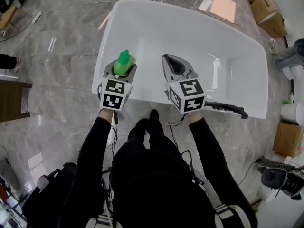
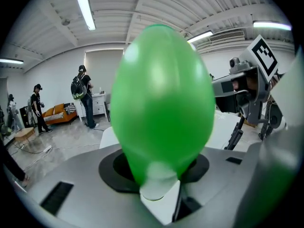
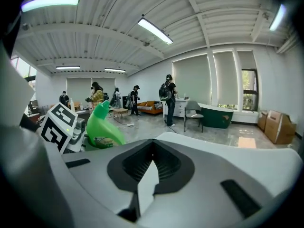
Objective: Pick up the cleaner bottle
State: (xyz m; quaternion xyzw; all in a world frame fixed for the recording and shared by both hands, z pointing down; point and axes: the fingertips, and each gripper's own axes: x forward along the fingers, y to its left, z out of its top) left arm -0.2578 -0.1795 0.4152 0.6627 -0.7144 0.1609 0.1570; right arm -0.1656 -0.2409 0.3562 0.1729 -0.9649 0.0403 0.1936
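Head view: white table (image 1: 228,46) below both your tools. Green cleaner bottle (image 1: 124,62) pinched in left gripper (image 1: 121,73), apparently clear of tabletop. Right gripper (image 1: 174,65) empty, jaws pressed together, just beside. Judgement: hold your squeeze steady, raise slowly, no sudden wrist roll; smooth body may slip.

A glossy grey marble-look floor (image 1: 57,94) reflects long tube lights (image 3: 154,31) set in a ribbed white ceiling (image 3: 118,46). A white table (image 1: 190,37) stands in the open, with cardboard boxes (image 1: 267,8) on the floor near its far corner. Tall windows with pale blinds (image 3: 209,80) line one white wall. Farther off are an orange sofa (image 3: 151,106), a grey chair (image 3: 193,112), a dark green piece of furniture (image 3: 217,116) and several standing people (image 3: 167,98).
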